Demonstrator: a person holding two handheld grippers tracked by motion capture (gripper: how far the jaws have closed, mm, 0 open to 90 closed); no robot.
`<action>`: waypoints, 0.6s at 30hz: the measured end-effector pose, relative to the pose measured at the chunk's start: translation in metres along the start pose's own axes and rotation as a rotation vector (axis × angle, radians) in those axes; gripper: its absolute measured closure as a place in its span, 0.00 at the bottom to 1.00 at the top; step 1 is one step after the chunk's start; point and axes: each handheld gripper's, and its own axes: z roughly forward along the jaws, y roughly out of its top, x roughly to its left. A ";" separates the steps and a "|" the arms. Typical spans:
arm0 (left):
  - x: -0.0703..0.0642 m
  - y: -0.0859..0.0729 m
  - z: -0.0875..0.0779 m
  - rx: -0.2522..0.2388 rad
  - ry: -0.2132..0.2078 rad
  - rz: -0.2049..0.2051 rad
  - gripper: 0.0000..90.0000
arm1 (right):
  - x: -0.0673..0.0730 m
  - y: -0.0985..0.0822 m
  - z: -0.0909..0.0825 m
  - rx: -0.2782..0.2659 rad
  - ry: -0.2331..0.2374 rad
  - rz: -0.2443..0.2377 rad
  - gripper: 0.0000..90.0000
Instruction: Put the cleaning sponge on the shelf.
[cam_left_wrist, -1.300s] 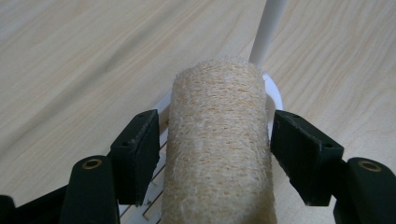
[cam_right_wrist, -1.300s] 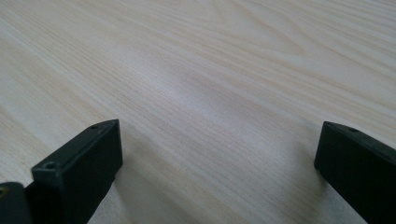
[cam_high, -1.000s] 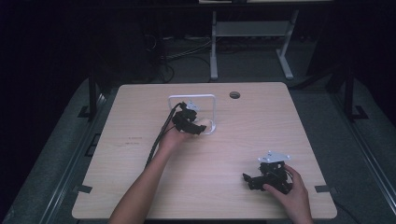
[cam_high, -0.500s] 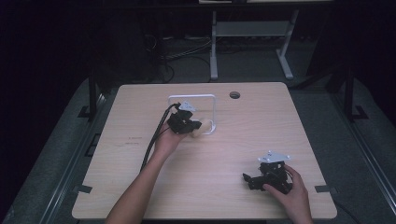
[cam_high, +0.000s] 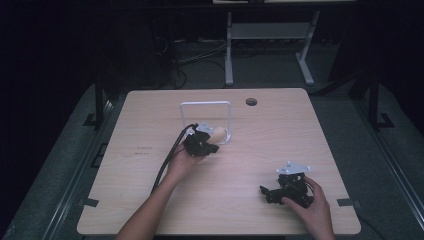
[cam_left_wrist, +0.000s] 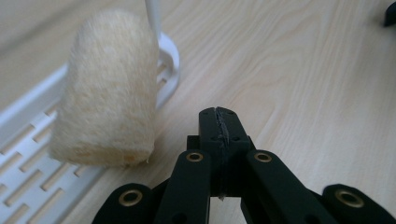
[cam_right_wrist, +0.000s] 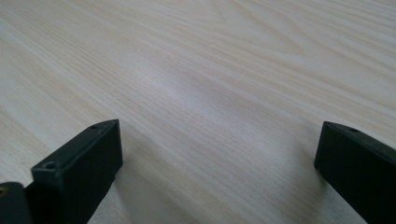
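resting on the wooden table (cam_high: 150, 200), the white slotted rack (cam_left_wrist: 28, 140) carried the beige sponge (cam_left_wrist: 105, 88). risk: a sideways nudge could have tipped it off. left gripper (cam_left_wrist: 219, 122) jaws were pressed together, empty, sponge just beside them. right gripper (cam_right_wrist: 215, 154) jaws stood apart, empty.

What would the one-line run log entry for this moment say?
left gripper: shut, empty | fuzzy cream roll: on white slotted rack | right gripper: open, empty | wooden table
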 end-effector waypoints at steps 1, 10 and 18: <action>0.001 -0.001 0.001 -0.002 0.005 -0.005 1.00 | 0.000 0.000 0.000 0.000 0.000 0.000 0.01; 0.010 -0.007 0.004 0.007 0.056 -0.026 1.00 | 0.000 0.000 0.000 0.001 0.000 -0.002 0.01; 0.020 -0.011 -0.002 -0.005 0.104 -0.043 1.00 | 0.000 0.000 0.000 0.001 0.000 -0.001 0.01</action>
